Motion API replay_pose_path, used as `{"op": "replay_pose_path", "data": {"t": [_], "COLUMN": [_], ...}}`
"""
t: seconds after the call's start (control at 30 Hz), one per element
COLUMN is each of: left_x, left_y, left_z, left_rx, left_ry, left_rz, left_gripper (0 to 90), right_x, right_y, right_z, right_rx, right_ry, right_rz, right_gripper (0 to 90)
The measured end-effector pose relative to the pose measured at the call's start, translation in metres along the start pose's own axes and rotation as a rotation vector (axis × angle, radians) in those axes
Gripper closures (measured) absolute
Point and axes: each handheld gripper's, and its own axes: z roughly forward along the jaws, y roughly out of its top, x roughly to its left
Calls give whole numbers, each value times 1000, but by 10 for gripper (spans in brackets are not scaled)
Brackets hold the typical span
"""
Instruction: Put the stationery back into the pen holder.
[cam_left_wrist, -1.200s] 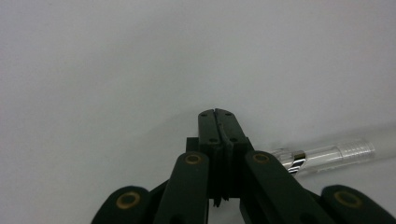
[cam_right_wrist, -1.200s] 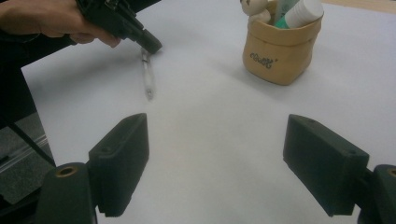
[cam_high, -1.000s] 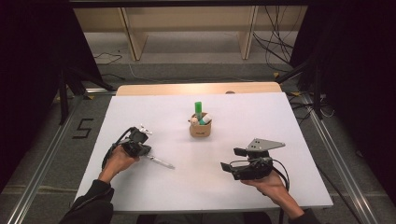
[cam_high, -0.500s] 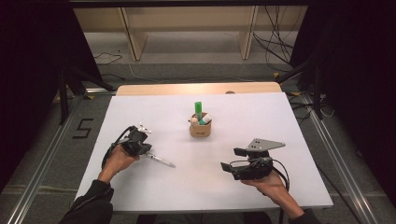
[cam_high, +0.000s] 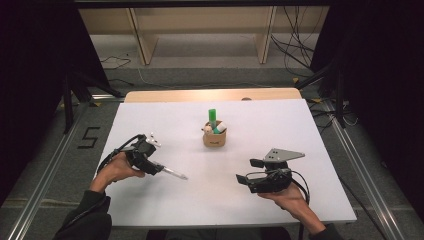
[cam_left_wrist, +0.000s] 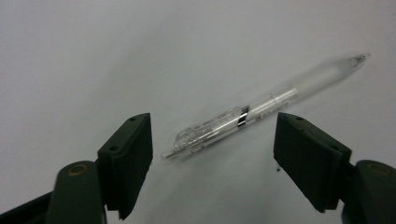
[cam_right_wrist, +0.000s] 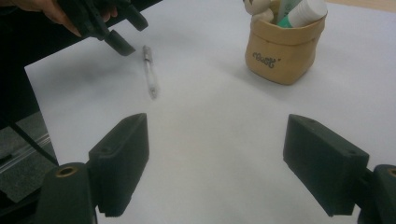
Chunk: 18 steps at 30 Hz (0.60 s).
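1. Left claw (cam_high: 159, 168): jaws spread wide, having just been opening. Nothing is pinched; the pads are clear of the pen.
2. Clear pen (cam_left_wrist: 261, 108): lies flat on the white table (cam_high: 320, 130), in the gap between the left claw's jaws and running out beyond their tips. In the left gripper view its clip end sits nearer the left-hand jaw and the tip points away up and to the right. No contact with either pad.
3. In the high view the pen (cam_high: 175, 174) extends from the left claw's tips toward the table centre.
4. Right claw (cam_high: 242, 178): jaws spread, nothing between them but bare table. It sits low over the table, pointing across at the left claw.
5. In the right gripper view, the pen (cam_right_wrist: 150, 71) is well ahead of the right claw, just beside the left claw's tips (cam_right_wrist: 119, 44).
6. Tan paper-bag holder (cam_high: 214, 137): well ahead of both claws, roughly between them, upright, with a green marker (cam_high: 212, 116) standing in it.
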Motion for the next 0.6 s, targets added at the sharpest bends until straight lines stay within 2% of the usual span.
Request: {"op": "replay_pose_path", "data": {"t": [0.13,0.43,0.6], "left_x": [-4,-10,-8], "left_y": [4,16,17], "left_z": [4,16,25], "left_rx": [19,78,111], "left_ry": [-12,-64,-75], "left_rz": [32,114,119], "left_gripper": [221,220,236], "right_x": [0,0,0], "right_y": [0,0,0], "right_z": [1,1,1], "right_rx": [1,4,5], "right_ry": [3,8,11], "right_rz": [3,0,0], "right_gripper": [233,234,234]}}
